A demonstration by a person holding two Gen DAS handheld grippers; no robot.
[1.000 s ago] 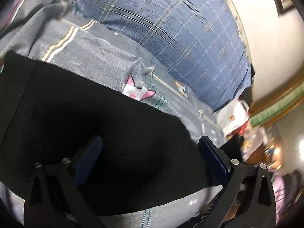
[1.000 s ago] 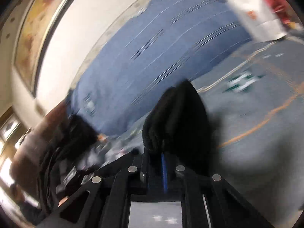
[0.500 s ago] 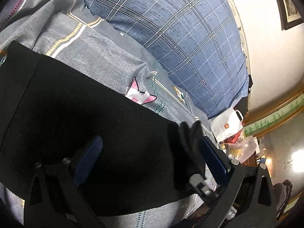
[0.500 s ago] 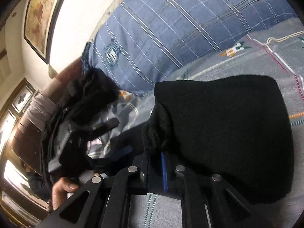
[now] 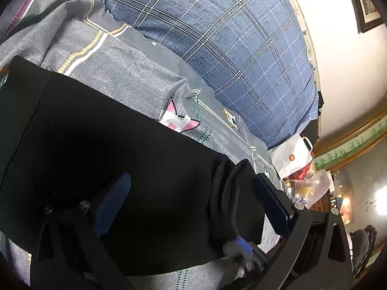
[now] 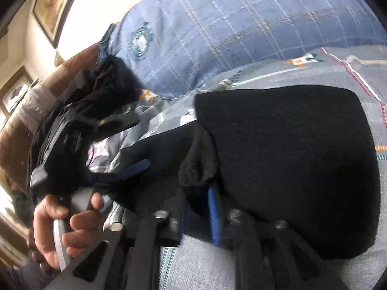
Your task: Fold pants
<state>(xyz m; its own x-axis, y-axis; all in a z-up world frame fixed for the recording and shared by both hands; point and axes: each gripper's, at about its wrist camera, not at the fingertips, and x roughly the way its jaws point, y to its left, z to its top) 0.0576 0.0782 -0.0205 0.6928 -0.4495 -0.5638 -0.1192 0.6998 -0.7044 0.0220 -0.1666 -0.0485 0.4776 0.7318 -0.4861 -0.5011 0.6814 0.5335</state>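
Here, L to R: the left tool (image 5: 191,199) sits w/ its blue pads wide apart, low over the black pants (image 5: 101,164), gripping nothing. The pants lie flat on the grey patterned bed cover (image 5: 125,77), spread across most of the left wrist view. At the pants' right edge a bunched fold of cloth (image 5: 232,188) stands up just beside the left tool's right pad. Below that fold the tip of the right tool (image 5: 244,249) shows, blurred.

Behind, a big blue plaid pillow (image 5: 229,48) leans along the wall; a white bag (image 5: 293,158) sits past the bed's far right corner.

In the right wrist view a hand (image 6: 63,227) grips the left tool's handle at far left. The right tool (image 6: 196,207) is opening, jaws still narrow, w/ the bunched pants fold (image 6: 198,166) between them. Can't tell if the pads still press it. The folded-over pants (image 6: 290,157) fill the right side, on the bed cover (image 6: 200,265).
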